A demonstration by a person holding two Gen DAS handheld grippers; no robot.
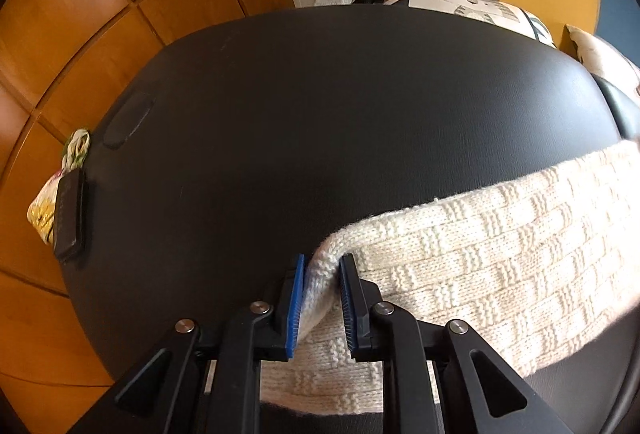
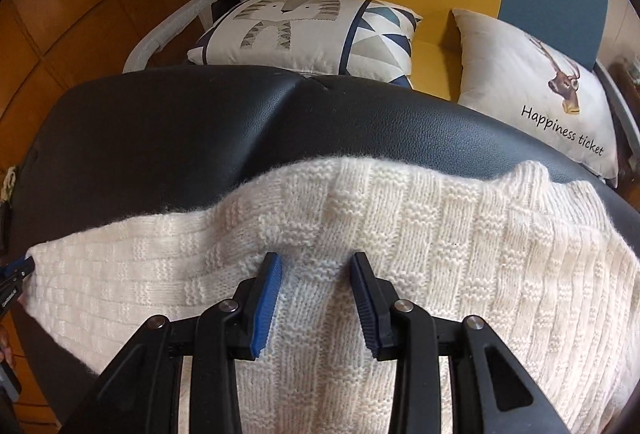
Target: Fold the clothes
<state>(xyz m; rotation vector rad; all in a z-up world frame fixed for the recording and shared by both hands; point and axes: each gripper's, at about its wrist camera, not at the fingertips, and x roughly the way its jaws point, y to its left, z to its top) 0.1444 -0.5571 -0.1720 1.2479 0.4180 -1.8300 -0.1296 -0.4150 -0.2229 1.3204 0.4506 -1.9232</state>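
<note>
Left gripper (image 1: pixel 322 268): fingers nearly closed, pinching a bunched corner of the sweater (image 1: pixel 500 254).
Right gripper (image 2: pixel 316 268): fingers partly apart, clamping a raised fold of knit.
Sweater: spread over the black tabletop (image 2: pixel 200 122), stretching between both grippers.

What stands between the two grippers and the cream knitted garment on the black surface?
Nothing visible. The left gripper has a bunched end of the cream knitted garment between its pads, and the right gripper straddles a raised fold of it.
</note>
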